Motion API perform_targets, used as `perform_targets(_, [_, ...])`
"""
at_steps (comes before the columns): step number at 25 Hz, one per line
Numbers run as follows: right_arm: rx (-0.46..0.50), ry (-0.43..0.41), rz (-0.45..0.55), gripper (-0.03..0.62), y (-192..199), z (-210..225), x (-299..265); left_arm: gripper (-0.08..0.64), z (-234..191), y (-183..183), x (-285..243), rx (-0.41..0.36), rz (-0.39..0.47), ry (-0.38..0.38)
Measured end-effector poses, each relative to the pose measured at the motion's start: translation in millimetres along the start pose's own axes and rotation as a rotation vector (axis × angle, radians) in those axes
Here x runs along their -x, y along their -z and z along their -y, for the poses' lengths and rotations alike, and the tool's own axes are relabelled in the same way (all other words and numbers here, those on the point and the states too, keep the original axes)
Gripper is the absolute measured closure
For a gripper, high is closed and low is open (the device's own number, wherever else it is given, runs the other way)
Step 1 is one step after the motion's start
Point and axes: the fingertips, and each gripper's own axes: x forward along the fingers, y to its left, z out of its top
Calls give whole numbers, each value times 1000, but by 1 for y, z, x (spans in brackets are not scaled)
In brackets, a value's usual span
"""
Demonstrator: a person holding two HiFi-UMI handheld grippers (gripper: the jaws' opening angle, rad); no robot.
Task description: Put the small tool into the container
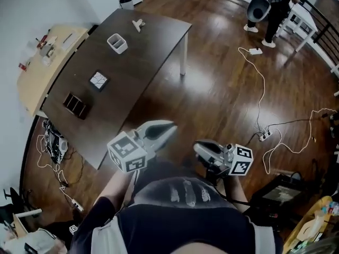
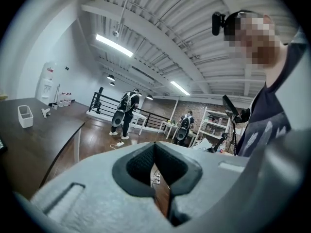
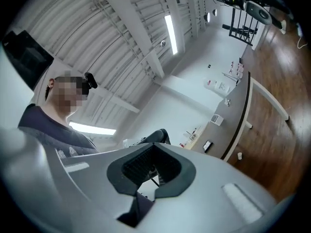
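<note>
Left gripper (image 1: pixel 170 127), right gripper (image 1: pixel 199 148): both are hovering closed and empty, off the desk (image 1: pixel 139 74). Tool (image 1: pixel 139 24) is lying at its far edge, container (image 1: pixel 117 43) standing nearby.

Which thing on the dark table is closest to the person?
The dark brown box, by the left edge of the table; the patterned square, white container and small tool lie farther away.

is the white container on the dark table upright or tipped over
Upright: the small white square container stands on the dark wooden table, open mouth facing up in the head view.
</note>
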Motion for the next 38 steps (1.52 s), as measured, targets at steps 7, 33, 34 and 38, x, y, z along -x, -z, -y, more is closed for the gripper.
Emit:
perform_targets(7, [-1, -6, -9, 592, -13, 23, 0, 563, -19, -9, -22, -21, -23, -13])
perform_targets(33, [72, 165, -213, 592, -132, 190, -181, 564, -287, -103, -23, 110, 204, -35])
perform_targets(34, [57, 156, -222, 592, -133, 196, -184, 565, -292, -104, -22, 113, 206, -51])
perform_targets(38, [16, 102, -272, 592, -144, 213, -192, 565, -310, -109, -27, 152, 216, -124])
